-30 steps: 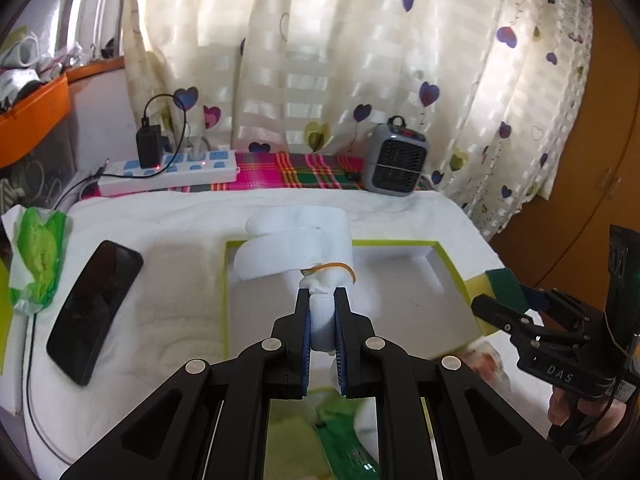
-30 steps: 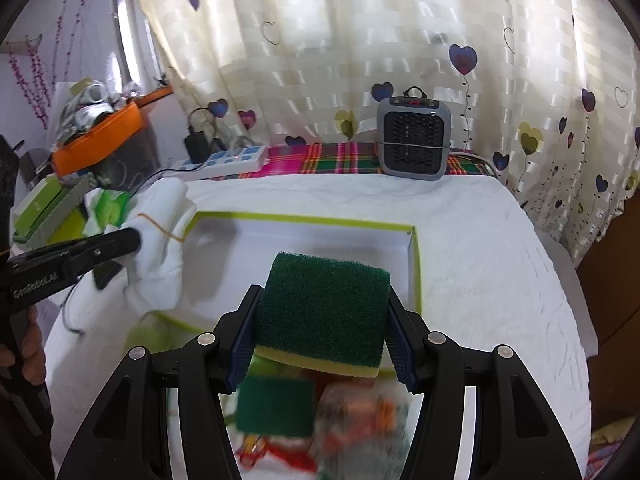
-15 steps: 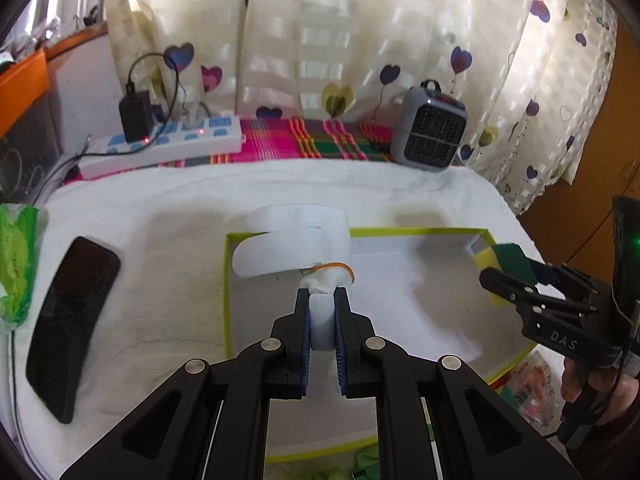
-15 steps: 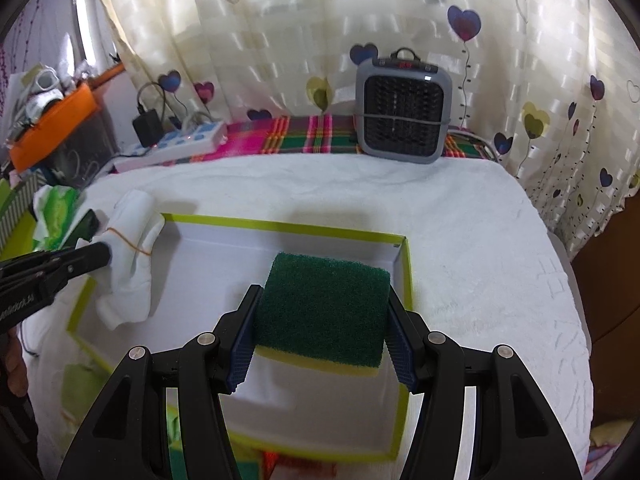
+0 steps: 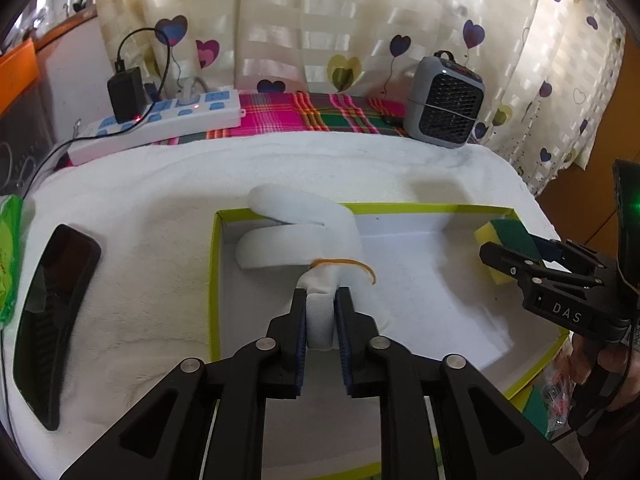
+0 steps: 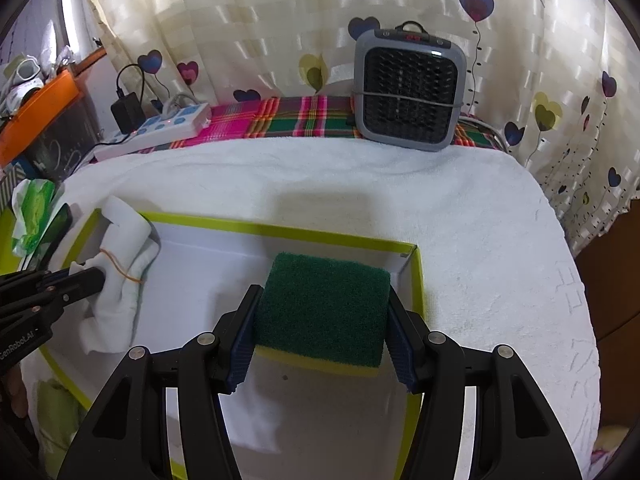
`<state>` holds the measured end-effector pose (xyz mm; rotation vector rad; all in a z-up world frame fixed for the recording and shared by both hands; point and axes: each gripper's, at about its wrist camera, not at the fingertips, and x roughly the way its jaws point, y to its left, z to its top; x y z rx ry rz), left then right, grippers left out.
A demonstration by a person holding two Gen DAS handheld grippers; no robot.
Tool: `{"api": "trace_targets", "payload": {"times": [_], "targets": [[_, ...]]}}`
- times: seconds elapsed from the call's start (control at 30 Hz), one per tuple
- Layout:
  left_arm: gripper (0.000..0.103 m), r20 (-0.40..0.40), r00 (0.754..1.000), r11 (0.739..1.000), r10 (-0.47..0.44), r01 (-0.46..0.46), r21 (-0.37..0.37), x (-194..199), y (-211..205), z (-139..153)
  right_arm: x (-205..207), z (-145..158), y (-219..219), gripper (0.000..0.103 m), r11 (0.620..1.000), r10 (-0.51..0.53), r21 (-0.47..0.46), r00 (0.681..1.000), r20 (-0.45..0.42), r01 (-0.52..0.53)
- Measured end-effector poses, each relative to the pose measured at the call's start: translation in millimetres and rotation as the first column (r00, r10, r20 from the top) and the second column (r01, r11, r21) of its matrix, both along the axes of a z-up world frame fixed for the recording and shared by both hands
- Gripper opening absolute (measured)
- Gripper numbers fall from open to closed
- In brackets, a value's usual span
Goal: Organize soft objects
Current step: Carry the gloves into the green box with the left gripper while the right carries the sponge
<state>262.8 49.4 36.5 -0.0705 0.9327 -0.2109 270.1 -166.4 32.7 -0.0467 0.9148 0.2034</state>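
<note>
A shallow white box with a yellow-green rim [image 5: 214, 264] [image 6: 416, 280] lies on a white towel. My left gripper [image 5: 320, 312] is shut on a white rolled cloth [image 5: 296, 236] bound with an orange rubber band, held at the box's left end; the cloth also shows in the right wrist view [image 6: 120, 264]. My right gripper [image 6: 322, 322] is shut on a green-and-yellow sponge [image 6: 320, 312], held over the box's right end; the sponge also shows in the left wrist view [image 5: 506, 240].
A grey fan heater [image 6: 408, 92] and a white power strip [image 5: 160, 124] stand at the back on a plaid cloth. A black phone [image 5: 48, 320] and a green packet [image 5: 8, 256] lie left of the box. Packets [image 5: 556, 400] lie by the box's near right corner.
Both grippers have moved forward and down over the box. The cloth now hangs inside the left end and the sponge sits lower over the right end.
</note>
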Motion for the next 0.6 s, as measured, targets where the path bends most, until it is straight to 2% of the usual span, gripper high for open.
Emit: {"api": "trace_targets", "payload": {"times": [0.2,0.6], "targets": [[0.023,-0.010,1.000,1.000,0.013,-0.013,-0.010,3.5,4.1,-2.6,5.5,-8.7,-0.1,0.059,1.000,-0.003,-0.018,1.000,-0.028,0.003],[0.043,0.000,1.000,1.000,0.017,-0.017,-0.009,2.5,5.2,-1.5,6.0,-8.8,3.0,0.063,1.000,0.003,-0.025,1.000,-0.022,-0.004]]}}
